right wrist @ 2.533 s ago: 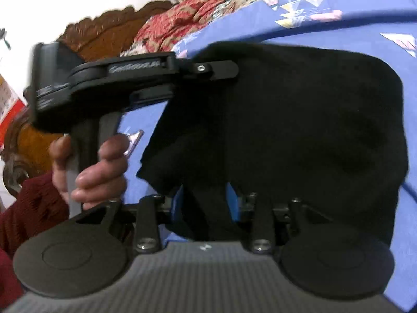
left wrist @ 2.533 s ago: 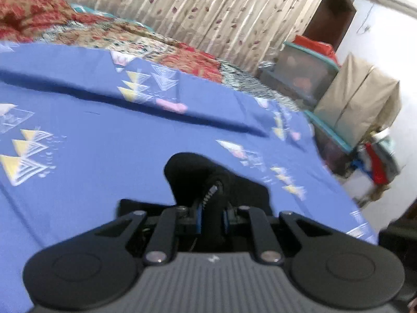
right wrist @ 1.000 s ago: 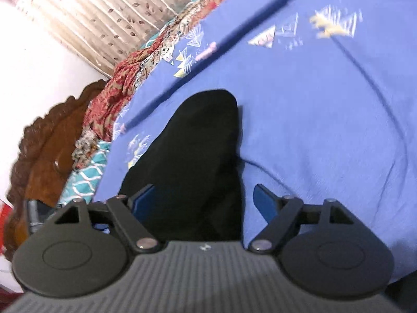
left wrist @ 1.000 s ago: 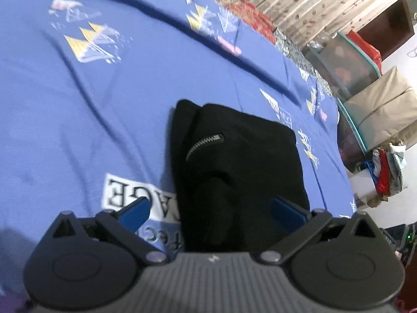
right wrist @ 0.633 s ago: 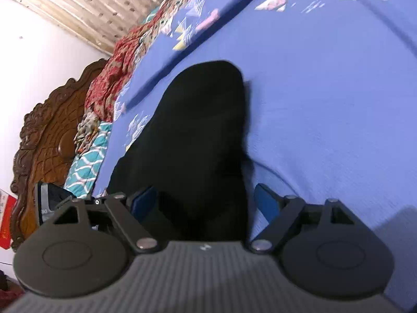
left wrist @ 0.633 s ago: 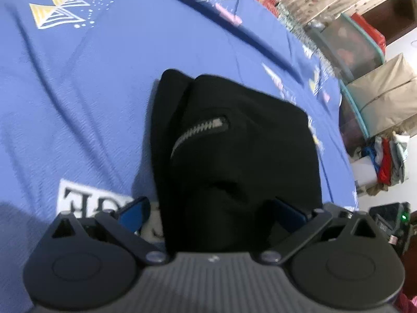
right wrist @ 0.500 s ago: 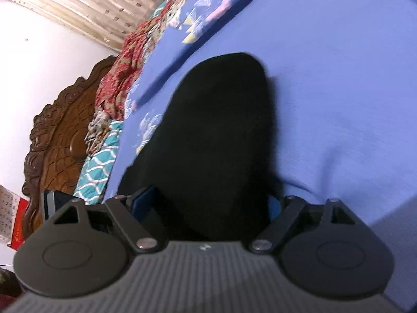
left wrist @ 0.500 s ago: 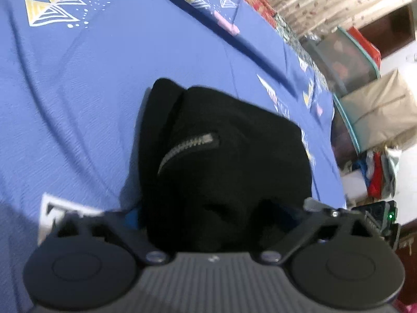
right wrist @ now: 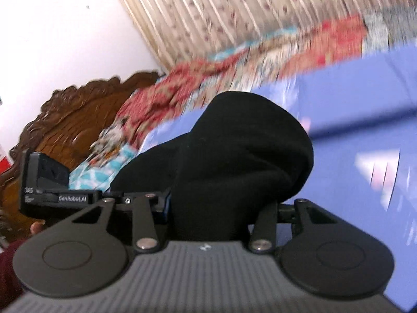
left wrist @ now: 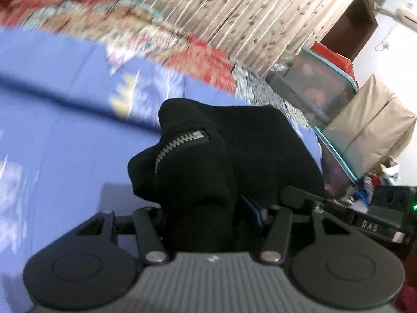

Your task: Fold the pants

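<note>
1. The black pants [left wrist: 234, 156] are soft and floppy with a bit of bulk, so I'd grab thick folded edges.
2. My left gripper [left wrist: 206, 211] and right gripper [right wrist: 211, 208] each pinch a wad, side by side.
3. The bundle hangs above the blue bedsheet [left wrist: 65, 130], both grippers tilted up.
</note>
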`<act>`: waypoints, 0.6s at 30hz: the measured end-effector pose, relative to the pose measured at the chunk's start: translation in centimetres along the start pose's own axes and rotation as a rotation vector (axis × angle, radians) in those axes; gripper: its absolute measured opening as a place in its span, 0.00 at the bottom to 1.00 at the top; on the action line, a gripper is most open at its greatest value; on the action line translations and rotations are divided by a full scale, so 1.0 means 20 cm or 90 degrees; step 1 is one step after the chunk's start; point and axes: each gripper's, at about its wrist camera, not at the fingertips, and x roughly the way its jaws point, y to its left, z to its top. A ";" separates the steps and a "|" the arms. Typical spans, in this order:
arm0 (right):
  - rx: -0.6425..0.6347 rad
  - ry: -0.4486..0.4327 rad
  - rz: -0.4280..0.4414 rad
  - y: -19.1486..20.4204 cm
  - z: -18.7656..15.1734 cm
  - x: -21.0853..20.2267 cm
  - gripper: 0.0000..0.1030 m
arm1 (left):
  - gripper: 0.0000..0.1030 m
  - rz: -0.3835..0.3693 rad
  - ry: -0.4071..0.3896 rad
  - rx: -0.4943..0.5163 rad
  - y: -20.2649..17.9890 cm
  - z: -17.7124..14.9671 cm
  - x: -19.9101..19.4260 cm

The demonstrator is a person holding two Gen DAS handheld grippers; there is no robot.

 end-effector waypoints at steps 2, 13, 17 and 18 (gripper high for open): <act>-0.019 -0.018 -0.023 -0.09 0.09 0.05 0.46 | 0.51 0.017 -0.003 0.007 0.01 0.09 0.15; 0.099 0.032 -0.165 -0.56 -0.09 0.37 0.68 | 0.74 0.153 0.050 -0.054 0.21 -0.03 0.70; 0.141 0.025 -0.185 -0.56 -0.12 0.25 0.77 | 0.83 0.180 0.059 -0.092 0.21 -0.03 0.63; 0.140 0.021 -0.190 -0.52 -0.13 0.20 0.78 | 0.83 0.189 0.056 -0.095 0.21 -0.04 0.60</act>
